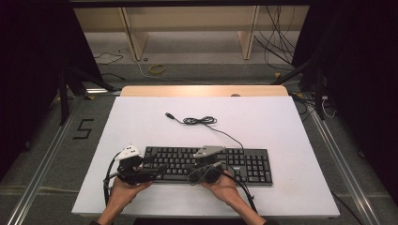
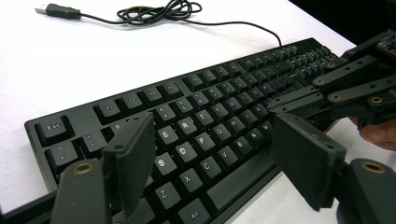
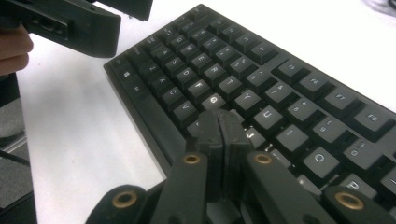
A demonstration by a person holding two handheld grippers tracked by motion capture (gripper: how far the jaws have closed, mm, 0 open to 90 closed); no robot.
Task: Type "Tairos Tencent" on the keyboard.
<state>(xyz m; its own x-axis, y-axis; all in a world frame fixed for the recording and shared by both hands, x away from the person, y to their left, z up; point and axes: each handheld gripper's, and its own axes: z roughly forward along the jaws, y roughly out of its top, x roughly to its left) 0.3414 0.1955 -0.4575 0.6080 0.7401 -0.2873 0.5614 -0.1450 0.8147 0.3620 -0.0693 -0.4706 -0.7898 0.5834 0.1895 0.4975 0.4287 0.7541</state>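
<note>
A black keyboard (image 1: 244, 165) (image 2: 210, 126) (image 3: 261, 79) lies along the near part of the white table, with its cable (image 1: 199, 121) (image 2: 159, 11) coiled loosely behind it and the USB plug lying free. My left gripper (image 1: 155, 172) (image 2: 212, 140) hovers over the keyboard's left end, open, with only keys beneath the gap. My right gripper (image 1: 197, 171) (image 3: 219, 116) is shut, its two jaws pressed flat together and empty, the tips low over the keys near the middle letters. In the left gripper view the right gripper (image 2: 280, 105) reaches in from the right.
The white table top (image 1: 281, 126) has bare room behind and to the right of the keyboard. A wooden strip (image 1: 202, 90) runs along its far edge. Black stands flank the table, and loose cables lie on the floor beyond.
</note>
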